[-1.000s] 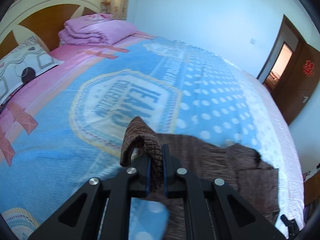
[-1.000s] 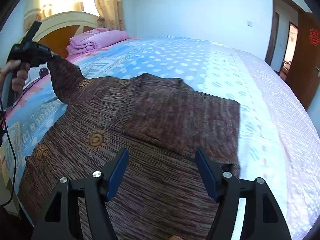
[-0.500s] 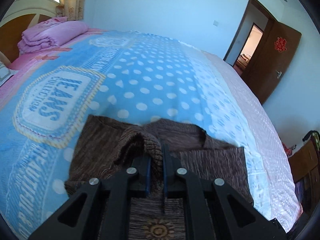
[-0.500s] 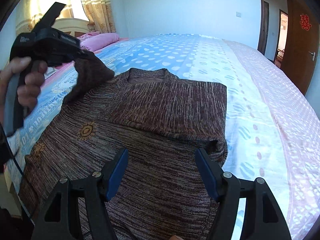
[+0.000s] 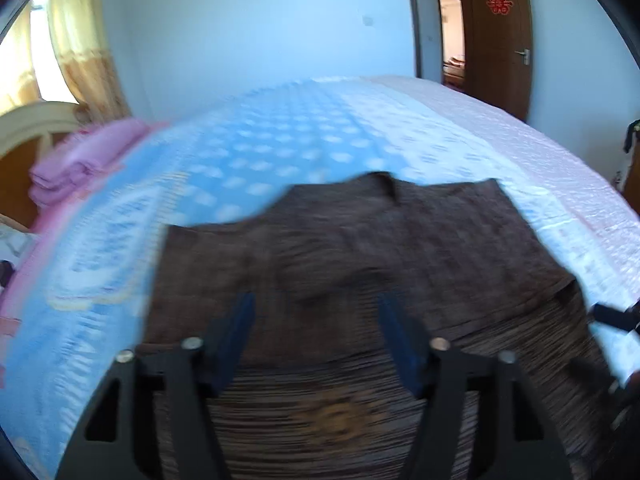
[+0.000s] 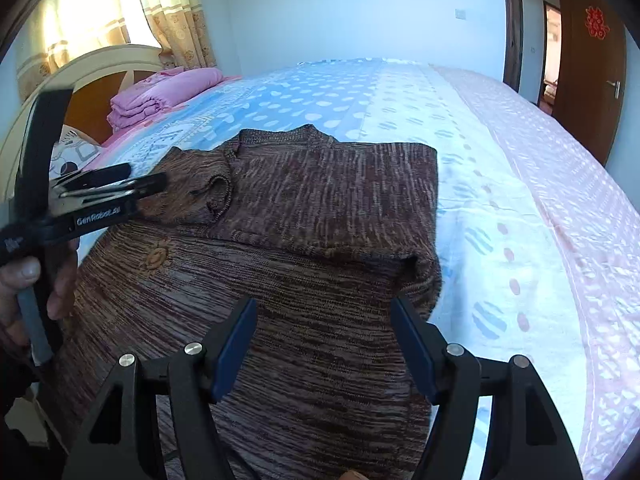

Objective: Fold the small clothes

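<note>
A brown striped knit sweater (image 6: pixel 304 240) lies on the bed (image 6: pixel 520 208), both sleeves folded across its chest; it also shows, blurred, in the left wrist view (image 5: pixel 360 264). The left sleeve (image 6: pixel 196 188) rests on the upper left part. My left gripper (image 5: pixel 314 332) is open and empty above the sweater; in the right wrist view it (image 6: pixel 120 188) hovers at the left, beside the folded sleeve. My right gripper (image 6: pixel 324 344) is open and empty over the sweater's lower body.
The bedspread is blue with white dots and pink at the right. A folded pink quilt (image 6: pixel 160 96) and a headboard (image 6: pixel 104 68) are at the far left. A brown door (image 6: pixel 588 64) stands at the far right.
My left gripper laid the sleeve across the sweater's chest, opened and let it go, then drew back. The right gripper stayed open and nearly still.
</note>
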Motion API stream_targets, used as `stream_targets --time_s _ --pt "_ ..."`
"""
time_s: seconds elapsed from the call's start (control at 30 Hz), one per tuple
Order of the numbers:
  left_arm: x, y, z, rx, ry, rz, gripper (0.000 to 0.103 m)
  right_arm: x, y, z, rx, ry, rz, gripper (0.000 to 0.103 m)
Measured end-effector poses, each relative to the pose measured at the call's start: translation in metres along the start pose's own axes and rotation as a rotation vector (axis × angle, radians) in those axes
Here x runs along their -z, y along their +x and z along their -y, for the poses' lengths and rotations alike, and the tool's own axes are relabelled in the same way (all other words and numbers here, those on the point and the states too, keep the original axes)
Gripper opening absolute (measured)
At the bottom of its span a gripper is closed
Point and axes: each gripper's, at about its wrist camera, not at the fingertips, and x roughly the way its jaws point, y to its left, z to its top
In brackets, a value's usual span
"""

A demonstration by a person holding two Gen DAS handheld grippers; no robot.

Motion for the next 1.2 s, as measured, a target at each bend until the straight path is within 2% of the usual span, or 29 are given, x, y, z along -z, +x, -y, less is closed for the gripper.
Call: stream_targets --time_s 0.07,0.13,0.2,0.27,0.43,0.53,0.57,0.6,0.63,0.67,0.73,0.83,0.9,0.97,1.07,1.13,1.2 --pt "0.008 0.006 -0.035 -0.165 0.032 0.002 0.074 -0.009 -0.001 -0.009 -0.029 -0.017 -0.009 0.069" --pt "0.014 0.021 -0.072 -0.32 0.026 -0.035 0.074 -0.025 0.003 -0.021 -0.076 -0.023 -0.031 0.069" --pt "0.016 0.032 -0.103 -0.378 -0.033 -0.054 0.074 -0.048 0.015 -0.033 -0.143 -0.009 -0.061 0.069" --pt "0.018 0.047 -0.132 -0.414 -0.094 -0.101 0.074 -0.068 0.03 -0.046 -0.157 -0.009 -0.081 0.069" --pt "0.038 0.065 -0.138 -0.35 -0.122 -0.181 0.074 -0.105 0.086 -0.103 -0.084 -0.136 -0.128 0.069" --pt "0.04 0.062 -0.142 -0.33 -0.144 -0.179 0.074 -0.112 0.131 -0.13 -0.034 -0.202 -0.185 0.069" --pt "0.041 0.062 -0.146 -0.319 -0.158 -0.189 0.074 -0.113 0.144 -0.135 -0.029 -0.208 -0.2 0.066" --pt "0.041 0.063 -0.148 -0.307 -0.171 -0.192 0.075 -0.113 0.156 -0.14 -0.008 -0.229 -0.21 0.059" --pt "0.043 0.067 -0.147 -0.301 -0.18 -0.192 0.076 -0.114 0.162 -0.143 0.034 -0.247 -0.207 0.036" --pt "0.044 0.066 -0.149 -0.293 -0.191 -0.191 0.076 -0.117 0.166 -0.138 0.048 -0.22 -0.195 0.032" --pt "0.045 0.067 -0.149 -0.285 -0.2 -0.188 0.076 -0.126 0.165 -0.114 0.023 -0.077 -0.183 0.032" --pt "0.046 0.067 -0.149 -0.283 -0.21 -0.185 0.079 -0.132 0.16 -0.064 0.103 0.111 -0.175 0.032" --pt "0.047 0.067 -0.151 -0.281 -0.221 -0.184 0.08 -0.126 0.148 -0.043 0.068 0.176 -0.171 0.032" --pt "0.048 0.067 -0.154 -0.274 -0.235 -0.184 0.081 -0.118 0.129 -0.04 -0.004 0.206 -0.162 0.032" --pt "0.049 0.068 -0.158 -0.25 -0.261 -0.186 0.082 -0.099 0.112 -0.049 -0.179 0.242 -0.174 0.032" --pt "0.05 0.068 -0.159 -0.247 -0.268 -0.188 0.083 -0.086 0.112 -0.061 -0.247 0.228 -0.204 0.032" --pt "0.049 0.068 -0.157 -0.259 -0.26 -0.191 0.084 -0.076 0.117 -0.075 -0.274 0.209 -0.23 0.032"
